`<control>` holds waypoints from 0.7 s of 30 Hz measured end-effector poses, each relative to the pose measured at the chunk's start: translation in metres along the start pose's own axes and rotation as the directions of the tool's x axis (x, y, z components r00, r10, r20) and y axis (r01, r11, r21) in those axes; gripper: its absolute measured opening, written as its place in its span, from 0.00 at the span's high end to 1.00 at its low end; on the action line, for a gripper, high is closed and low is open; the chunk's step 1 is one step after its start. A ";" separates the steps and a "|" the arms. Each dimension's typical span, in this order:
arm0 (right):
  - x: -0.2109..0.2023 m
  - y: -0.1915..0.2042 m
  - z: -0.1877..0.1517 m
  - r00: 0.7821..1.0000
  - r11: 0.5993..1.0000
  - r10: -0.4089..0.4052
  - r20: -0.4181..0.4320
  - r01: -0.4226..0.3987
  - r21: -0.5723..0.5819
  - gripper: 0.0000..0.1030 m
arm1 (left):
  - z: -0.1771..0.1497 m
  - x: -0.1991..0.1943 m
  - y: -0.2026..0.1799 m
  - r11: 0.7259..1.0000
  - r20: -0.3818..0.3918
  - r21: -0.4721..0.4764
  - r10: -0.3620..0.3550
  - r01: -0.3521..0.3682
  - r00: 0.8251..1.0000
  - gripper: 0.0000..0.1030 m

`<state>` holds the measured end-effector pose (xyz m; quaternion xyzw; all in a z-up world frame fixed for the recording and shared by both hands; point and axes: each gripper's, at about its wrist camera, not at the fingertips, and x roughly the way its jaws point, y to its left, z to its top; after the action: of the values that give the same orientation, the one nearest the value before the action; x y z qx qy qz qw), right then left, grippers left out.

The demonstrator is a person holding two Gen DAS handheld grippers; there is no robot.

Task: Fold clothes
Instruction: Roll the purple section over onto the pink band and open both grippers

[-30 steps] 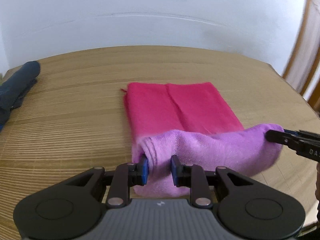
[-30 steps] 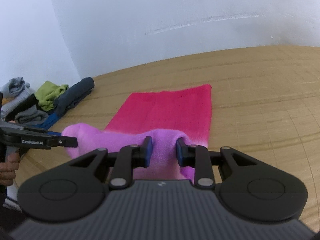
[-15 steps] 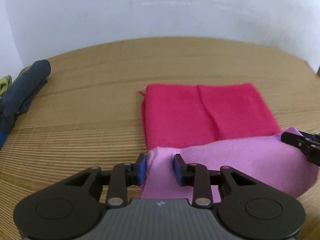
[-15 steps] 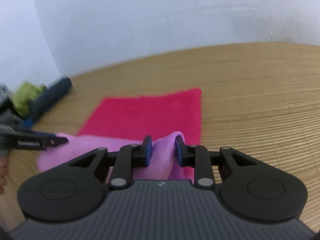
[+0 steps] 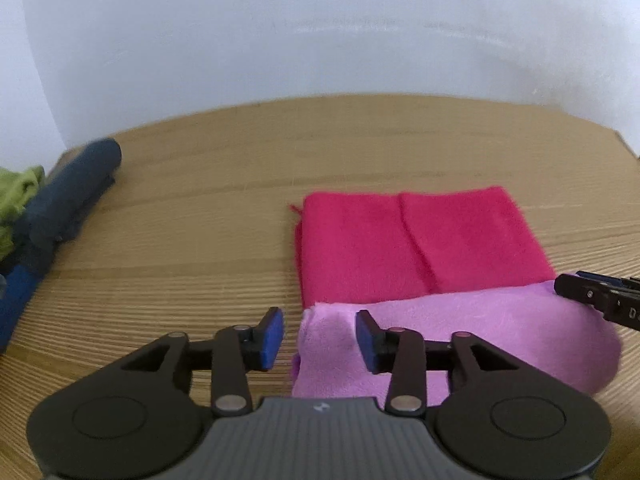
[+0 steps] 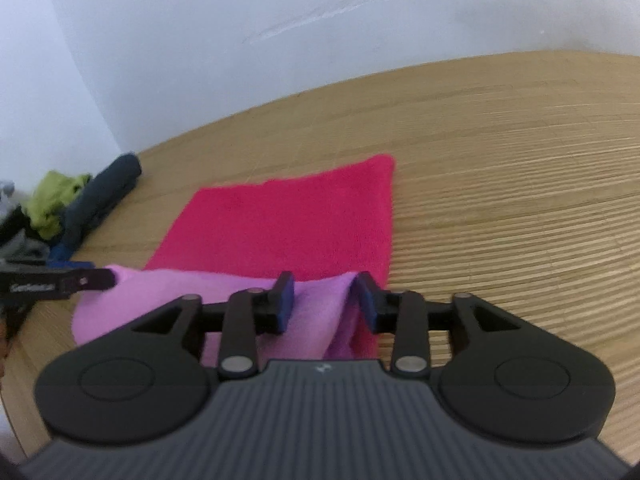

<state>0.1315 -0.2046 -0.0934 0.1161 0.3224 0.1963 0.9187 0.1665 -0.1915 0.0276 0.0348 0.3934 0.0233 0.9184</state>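
A fleece cloth lies on the wooden table, deep pink at the far end (image 5: 420, 240) (image 6: 288, 224) and light purple at the near end (image 5: 472, 340) (image 6: 192, 300). The purple end lies folded back over the pink part. My left gripper (image 5: 319, 338) is open, its jaws spread around the purple end's left corner. My right gripper (image 6: 325, 303) is open too, with the purple end's right corner standing loosely between its jaws. Each gripper's fingers show in the other's view (image 5: 592, 296) (image 6: 60, 284).
A pile of clothes lies at the table's left: a rolled dark navy piece (image 5: 72, 196) (image 6: 104, 192), a lime green piece (image 5: 18, 192) (image 6: 56, 196) and grey ones (image 6: 16, 240). A white wall stands behind the table (image 5: 200, 240).
Both grippers carried the purple end back toward me, laid it flatter on the cloth, and opened, letting go of its corners.
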 end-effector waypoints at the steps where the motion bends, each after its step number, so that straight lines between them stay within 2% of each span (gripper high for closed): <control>1: -0.008 0.001 0.000 1.000 1.000 -0.003 0.020 0.003 -0.001 0.60 | 0.000 -0.005 -0.002 1.000 0.012 0.004 -0.007 0.007 1.000 0.53; 4: -0.027 0.006 -0.001 0.997 1.000 -0.015 0.082 0.016 -0.013 0.59 | -0.001 -0.010 -0.008 1.000 0.036 0.003 0.006 -0.006 0.999 0.52; 6: -0.034 0.012 -0.004 0.994 0.999 0.003 0.107 0.001 -0.035 0.59 | 0.000 -0.003 -0.011 1.000 0.022 -0.003 -0.015 0.016 1.000 0.52; 8: -0.029 0.018 -0.008 0.995 0.996 0.035 0.088 -0.028 -0.080 0.60 | -0.002 0.012 -0.014 1.000 -0.021 -0.001 -0.024 0.023 1.000 0.52; 10: -0.015 0.022 -0.016 0.999 0.992 0.032 0.039 -0.027 -0.122 0.62 | -0.007 0.032 -0.017 1.000 -0.069 0.004 -0.006 0.006 0.998 0.50; 11: -0.006 0.022 -0.021 1.000 0.990 0.022 0.001 -0.021 -0.139 0.62 | -0.010 0.042 -0.017 1.000 -0.091 0.001 -0.003 0.003 0.996 0.45; 12: 0.002 0.020 -0.025 1.000 0.991 0.013 -0.020 -0.016 -0.134 0.60 | -0.013 0.048 -0.016 1.000 -0.099 -0.012 -0.003 0.002 0.995 0.40; 13: 0.009 0.018 -0.029 1.000 0.993 0.005 -0.031 -0.009 -0.120 0.51 | -0.015 0.051 -0.013 1.000 -0.097 -0.028 -0.005 0.002 0.995 0.39; 16: 0.016 0.006 -0.028 0.999 1.000 0.001 -0.046 -0.002 -0.031 0.38 | -0.012 0.051 -0.009 0.999 -0.100 -0.037 -0.018 0.015 0.995 0.39; 21: 0.000 0.000 -0.025 1.000 1.000 0.025 -0.007 -0.025 0.013 0.37 | -0.008 0.036 -0.003 0.998 -0.098 -0.035 -0.045 0.042 0.994 0.41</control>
<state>0.1157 -0.2023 -0.1124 0.1254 0.3254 0.2059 0.9144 0.1857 -0.1914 -0.0045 0.0097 0.4387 0.0116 0.8985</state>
